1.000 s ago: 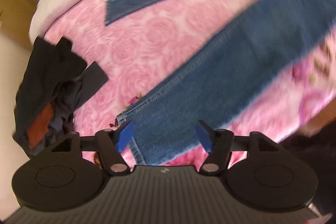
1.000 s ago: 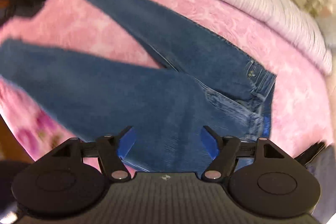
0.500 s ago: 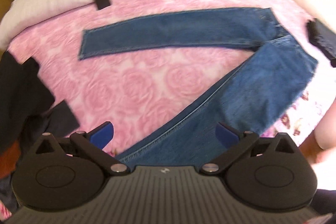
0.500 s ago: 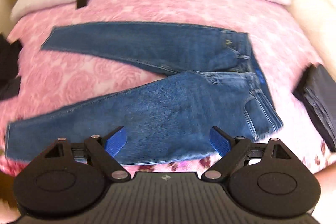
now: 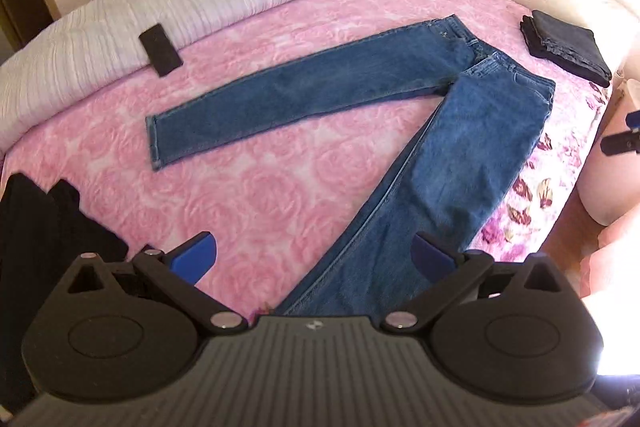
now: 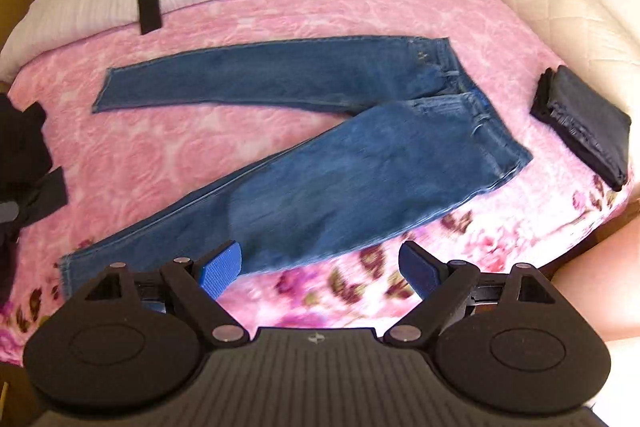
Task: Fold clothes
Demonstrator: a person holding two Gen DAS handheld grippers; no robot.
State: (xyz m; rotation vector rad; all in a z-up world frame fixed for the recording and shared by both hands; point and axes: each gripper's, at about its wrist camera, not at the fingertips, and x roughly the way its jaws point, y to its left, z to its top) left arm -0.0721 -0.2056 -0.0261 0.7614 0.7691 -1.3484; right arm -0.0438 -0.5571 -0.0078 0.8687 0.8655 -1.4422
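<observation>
Spread flat on the pink bed [image 5: 280,195], the jeans [image 5: 460,155] splay in a V, waistband to my right, near leg running diagonally beneath my left tongs [image 5: 314,259], while my right tongs [image 6: 320,267], likewise released and empty, hover off its lower edge.

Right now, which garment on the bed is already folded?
The dark garment at the bed's right edge: a neat stack. The blue jeans lie spread with legs apart; the black clothes at left are a heap.
</observation>
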